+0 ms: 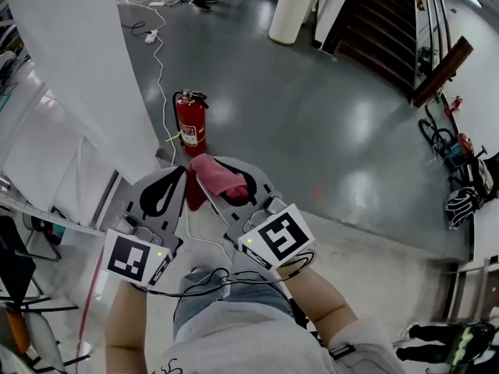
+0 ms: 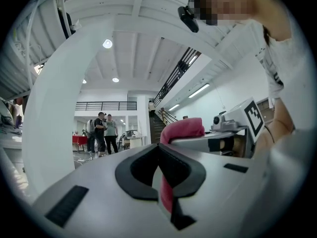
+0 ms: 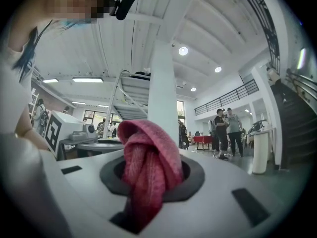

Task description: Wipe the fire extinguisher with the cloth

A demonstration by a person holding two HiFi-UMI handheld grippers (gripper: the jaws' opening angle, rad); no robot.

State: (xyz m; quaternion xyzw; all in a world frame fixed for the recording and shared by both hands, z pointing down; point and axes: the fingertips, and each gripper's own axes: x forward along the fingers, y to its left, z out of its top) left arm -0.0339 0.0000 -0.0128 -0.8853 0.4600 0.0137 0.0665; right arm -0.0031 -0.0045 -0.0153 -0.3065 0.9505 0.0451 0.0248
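While the fire extinguisher stands untouched on the floor, well ahead of the person, the task looks to be at the carrying stage: the cloth is in hand, but no wiping has begun. The right hand-held gripper is clenched on the red cloth, which bunches up in a thick fold out of the opening between its jaws. The left hand-held gripper is held just beside it with its jaws closed tip to tip. A sliver of red shows through the slit between them, but I cannot tell whether that is cloth pinched there or only a hanging tail seen through the gap; it seems to grasp nothing of its own.

As I judge it, the next move calls for closing the distance and lowering the right hand-held gripper so the bunched fold meets the red cylinder. Since the extinguisher is tall and narrow, a hard sideways push could tip it, so the left hand-held gripper might steady its top.

The floor is smooth, grey and glossy, throwing back the ceiling lights. The extinguisher stands close to the foot of a broad white column, with a white cable trailing across the floor behind it. Farther off are a dark staircase, a white cylindrical stand, and two people standing in the open hall.
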